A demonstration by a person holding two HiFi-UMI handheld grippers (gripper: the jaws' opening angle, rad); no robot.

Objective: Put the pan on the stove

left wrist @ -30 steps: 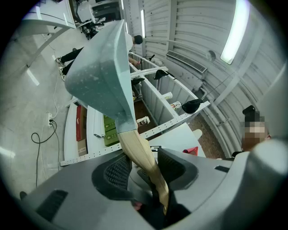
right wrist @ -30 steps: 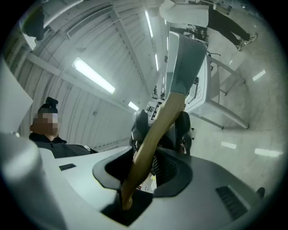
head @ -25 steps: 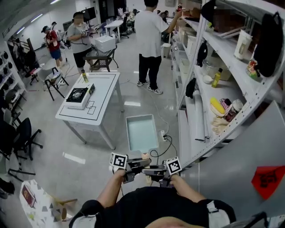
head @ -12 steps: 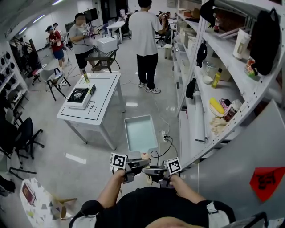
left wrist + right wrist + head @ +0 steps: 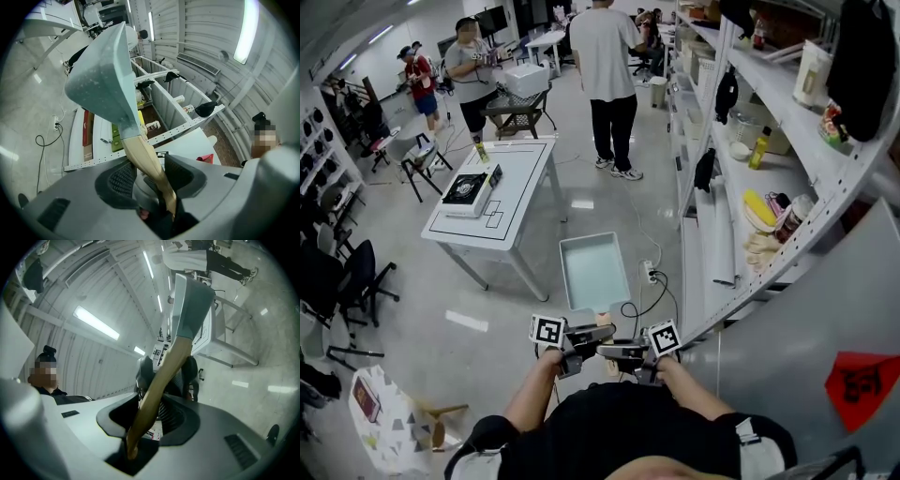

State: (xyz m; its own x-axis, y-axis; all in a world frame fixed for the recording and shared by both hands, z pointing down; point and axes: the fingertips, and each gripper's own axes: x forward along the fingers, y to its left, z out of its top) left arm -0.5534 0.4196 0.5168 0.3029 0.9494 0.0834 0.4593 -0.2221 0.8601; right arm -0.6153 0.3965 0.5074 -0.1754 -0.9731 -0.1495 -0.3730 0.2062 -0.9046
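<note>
While both tools meet on its wooden handle [image 5: 606, 323], the pale blue rectangular pan [image 5: 595, 272] hangs level above the floor, off the near right corner of the white table [image 5: 525, 202] and well apart from it; the stove [image 5: 466, 192] sits on that table, toward its left edge, with nothing on it. The left gripper [image 5: 592, 335] comes at the handle from the left; in its own view the jaws stand fairly wide, the handle [image 5: 146, 161] pressed between the ribbed pads and the pan [image 5: 103, 79] rising beyond them. The right gripper [image 5: 617, 349] takes the handle from the other side; in its view the jaws are closing on the handle [image 5: 164, 376], which runs up between the pads to the pan [image 5: 190, 305], the table showing past it.
</note>
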